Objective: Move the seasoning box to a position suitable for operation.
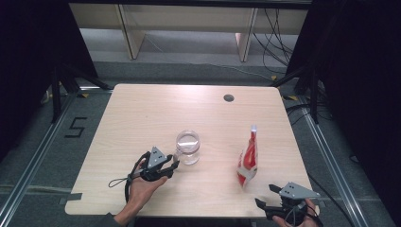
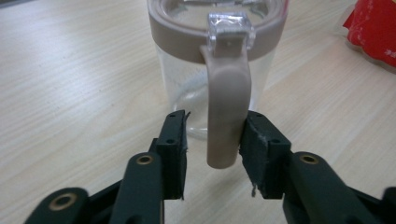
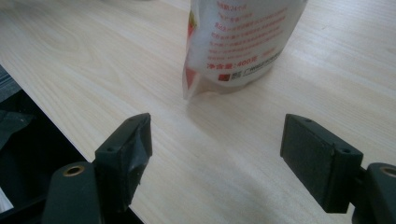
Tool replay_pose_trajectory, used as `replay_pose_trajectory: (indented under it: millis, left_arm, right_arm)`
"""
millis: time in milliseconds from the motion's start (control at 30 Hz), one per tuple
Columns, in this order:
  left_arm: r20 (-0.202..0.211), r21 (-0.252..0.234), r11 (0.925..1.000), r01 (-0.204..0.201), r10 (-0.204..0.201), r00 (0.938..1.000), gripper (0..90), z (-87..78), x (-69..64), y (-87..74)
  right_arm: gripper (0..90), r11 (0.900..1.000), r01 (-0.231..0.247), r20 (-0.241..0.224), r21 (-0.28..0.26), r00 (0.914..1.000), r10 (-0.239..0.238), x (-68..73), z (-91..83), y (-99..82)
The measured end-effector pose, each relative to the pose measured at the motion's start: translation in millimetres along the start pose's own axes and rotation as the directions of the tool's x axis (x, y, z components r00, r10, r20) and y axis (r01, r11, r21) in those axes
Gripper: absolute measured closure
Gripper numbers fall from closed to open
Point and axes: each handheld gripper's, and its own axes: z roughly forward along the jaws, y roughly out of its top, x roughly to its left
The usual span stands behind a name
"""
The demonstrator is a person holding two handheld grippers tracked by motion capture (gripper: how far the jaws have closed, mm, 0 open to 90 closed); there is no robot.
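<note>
Beside the clear plastic mug [image 1: 188, 147], the left gripper [image 2: 212, 156] stands spread astride its beige handle [image 2: 227, 102], positioned for grasping.

Jug [image 1: 188, 146] standing upright on bench [image 1: 142, 118], left of centre, near the front half. Handle [image 2: 227, 107] pointing back at left tool [image 1: 176, 164], sitting between its jaws: touching one pad, gap to the other. Pouch [image 1: 248, 161] upright on bench, right of jug, well apart. Right tool [image 1: 265, 196] at front right bench edge, just before pouch, apart from it.
</note>
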Motion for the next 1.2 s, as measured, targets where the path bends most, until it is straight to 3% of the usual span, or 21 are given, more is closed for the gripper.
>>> replay_pose_trajectory:
  millis: [167, 200, 267, 400, 433, 633, 667, 700, 767, 800, 867, 933, 1000, 1033, 1067, 1133, 1167, 1200]
  left_arm:
    - [-0.001, -0.042, 0.999, -0.012, 0.012, 0.9999, 60.4, 4.2, -4.0, 11.4]
    - [-0.017, -0.041, 0.9984, -0.04, 0.039, 0.9991, 62.1, 4.3, -4.2, 13.4]
    - [-0.004, -0.041, 0.9971, -0.064, 0.064, 0.9979, 68.0, 5.0, -4.9, 15.1]
    - [0.025, -0.045, 0.9982, -0.04, 0.041, 0.9988, 70.9, 3.5, -1.8, 14.1]
    - [0.032, -0.046, 0.9988, -0.018, 0.019, 0.9993, 71.3, 3.5, -1.4, 13.5]
    - [0.065, -0.04, 0.9982, -0.044, 0.047, 0.9968, 72.3, 1.6, 2.7, 13.6]
    - [0.083, -0.044, 0.9989, -0.014, 0.018, 0.9964, 72.3, 1.8, 2.4, 12.9]
    - [0.095, -0.04, 0.9992, -0.008, 0.011, 0.9954, 72.3, 1.1, 3.1, 12.7]
    - [0.107, -0.04, 0.9991, -0.01, 0.015, 0.9942, 72.4, 0.1, 3.2, 12.4]
    - [0.121, -0.048, 0.9989, 0.001, 0.005, 0.9927, 72.4, 0.3, 3.2, 11.7]
    - [0.124, -0.042, 0.9988, -0.024, 0.029, 0.9918, 72.5, -1.4, 4.2, 11.8]
    - [0.149, -0.044, 0.999, -0.008, 0.014, 0.9887, 72.6, -2.0, 2.8, 10.9]
    - [0.161, -0.044, 0.9987, -0.025, 0.031, 0.9864, 72.6, -3.1, 2.0, 10.7]
    - [0.181, -0.051, 0.9986, -0.017, 0.026, 0.9831, 72.6, -3.0, 0.5, 9.9]
    - [0.184, -0.059, 0.9963, -0.063, 0.073, 0.9802, 72.6, -3.8, 1.0, 10.3]
    - [0.213, -0.053, 0.9973, -0.051, 0.061, 0.9751, 72.6, -4.1, -1.5, 9.2]
    - [0.227, -0.061, 0.9955, -0.072, 0.084, 0.9701, 72.6, -4.3, -1.7, 8.9]
    - [0.243, -0.062, 0.9963, -0.06, 0.073, 0.9672, 72.6, -4.4, -3.6, 7.7]
  right_arm:
    - [25.7, 1.0, -0.008, 0.007, 0.005, 0.9999, 0.008, 1.3, 0.0, 0.0]
    - [25.8, 1.0, 0.008, 0.003, 0.0, 1.0, -0.008, 0.3, 0.3, 0.2]
    - [25.7, 0.9999, 0.01, 0.005, -0.004, 0.9999, -0.01, 0.3, -0.4, 0.6]
    - [25.8, 0.9999, 0.015, 0.005, -0.002, 0.9999, -0.015, 0.2, -0.1, 0.0]
    - [25.8, 0.9999, 0.015, 0.0, -0.004, 0.9999, -0.015, 0.0, 0.2, 0.1]
    - [25.8, 0.9998, 0.021, 0.006, -0.003, 0.9998, -0.021, 0.0, -0.1, 0.2]
    - [25.8, 0.9999, 0.01, 0.002, 0.008, 1.0, -0.01, 0.6, -0.3, 0.3]
    - [25.8, 0.9996, 0.027, 0.014, 0.004, 0.9995, -0.027, -0.4, -0.4, 0.2]
    - [25.8, 0.9999, 0.006, -0.004, 0.008, 1.0, -0.006, 0.8, -0.3, 0.1]
    - [25.8, 0.9998, 0.018, 0.007, -0.003, 0.9998, -0.018, 0.0, -0.4, 0.3]
    - [25.8, 0.9999, 0.014, 0.011, 0.002, 0.9999, -0.014, 0.4, -0.4, 0.3]
    - [25.9, 0.9999, 0.012, 0.007, 0.006, 0.9999, -0.012, 0.8, -0.7, 0.0]
    - [26.0, 0.9999, 0.016, 0.001, -0.003, 0.9999, -0.016, 0.0, -0.2, 0.3]
    - [26.0, 0.9999, 0.011, -0.004, -0.002, 0.9999, -0.011, 0.2, 0.2, 0.3]
    - [26.0, 0.9999, 0.005, -0.005, 0.009, 1.0, -0.005, 0.8, -0.4, 0.3]
    - [27.1, 0.9998, 0.02, 0.002, -0.006, 0.9998, -0.02, 0.4, -0.6, 0.2]
    - [27.1, 0.9997, 0.021, -0.004, -0.01, 0.9998, -0.021, 0.3, -0.1, 0.4]
    - [27.1, 1.0, 0.003, -0.003, -0.003, 1.0, -0.003, 1.9, -0.3, 0.4]
